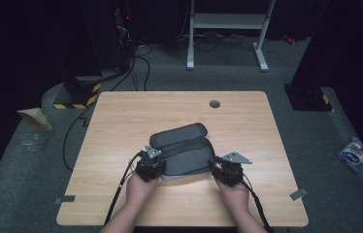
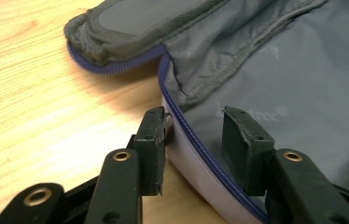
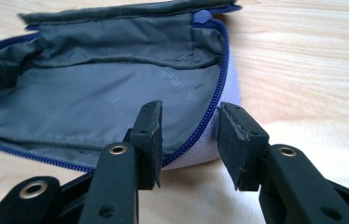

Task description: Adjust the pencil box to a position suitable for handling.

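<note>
- While the grey pouch [image 1: 184, 154] lies unzipped near the tabletop's [image 1: 121, 121] near edge, the left hand-held gripper [image 2: 193, 135] straddles its zipper rim, jaws spread.
- Right hand-held gripper [image 3: 189, 135] likewise spread astride the opposite rim.

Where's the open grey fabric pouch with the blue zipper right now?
In the high view, the open grey fabric pouch with the blue zipper lies on the wooden table, slightly nearer the person's edge than centre, between the left gripper and right gripper.
</note>
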Motion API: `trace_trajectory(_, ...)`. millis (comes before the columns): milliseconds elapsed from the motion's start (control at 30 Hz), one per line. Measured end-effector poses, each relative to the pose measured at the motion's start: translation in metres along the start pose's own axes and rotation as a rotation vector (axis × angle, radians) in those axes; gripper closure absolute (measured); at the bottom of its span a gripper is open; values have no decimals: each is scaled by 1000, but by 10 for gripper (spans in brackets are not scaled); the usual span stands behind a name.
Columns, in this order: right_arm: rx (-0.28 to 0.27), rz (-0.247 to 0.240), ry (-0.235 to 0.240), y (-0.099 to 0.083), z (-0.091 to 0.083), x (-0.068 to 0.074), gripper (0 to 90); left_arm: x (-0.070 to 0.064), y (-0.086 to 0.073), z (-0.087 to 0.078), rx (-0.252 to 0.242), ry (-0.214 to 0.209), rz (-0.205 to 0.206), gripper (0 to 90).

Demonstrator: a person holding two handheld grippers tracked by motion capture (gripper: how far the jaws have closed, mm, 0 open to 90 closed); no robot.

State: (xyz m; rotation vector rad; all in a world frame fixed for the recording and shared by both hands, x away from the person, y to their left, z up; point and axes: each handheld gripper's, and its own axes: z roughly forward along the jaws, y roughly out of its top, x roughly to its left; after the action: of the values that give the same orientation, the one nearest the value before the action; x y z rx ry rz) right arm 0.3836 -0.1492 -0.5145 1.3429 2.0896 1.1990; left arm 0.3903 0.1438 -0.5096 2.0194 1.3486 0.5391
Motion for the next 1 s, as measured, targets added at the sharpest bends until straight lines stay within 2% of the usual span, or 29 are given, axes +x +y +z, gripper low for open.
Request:
trace_trajectory(67, 20, 3, -6, 8, 7, -2, 587, 3, 2, 3, -4, -16, -24, 563)
trace_trajectory(167, 45, 4, -3, 16, 12, -6, 579, 9, 6, 9, 13, -14, -28, 570)
trace_trajectory(267, 64, 14, 2, 20, 13, -6, 574, 12, 11, 11, 23, -13, -26, 624)
trace_trajectory(400, 75, 3, 1, 17, 13, -3, 553, 15, 18, 15, 40, -11, -3, 654)
trace_trajectory(500, 54, 6, -4, 15, 9, -1, 528, 16, 20, 14, 27, -6, -13, 658)
trace_trajectory(600, 52, 7, 2, 13, 6, 1, 518, 17, 16, 9, -1, -14, -34, 619)
trace_trajectory(633, 55, 8, 4, 13, 5, 1, 511, 16, 14, 5, -19, -13, -45, 588)
trace_trajectory(700, 42, -9, 0, 14, 6, -1, 496, 8, 9, -6, -81, 4, -37, 539)
trace_trajectory(767, 38, -10, 1, 15, 5, -1, 493, 0, 4, -16, -113, -1, -21, 506)
trace_trajectory(900, 17, -10, -9, 21, 6, -4, 500, -15, -7, -27, -132, -23, -13, 440)
trace_trajectory(1000, 4, -5, -16, 28, 8, -9, 565, -24, -18, -33, -137, -25, -13, 427)
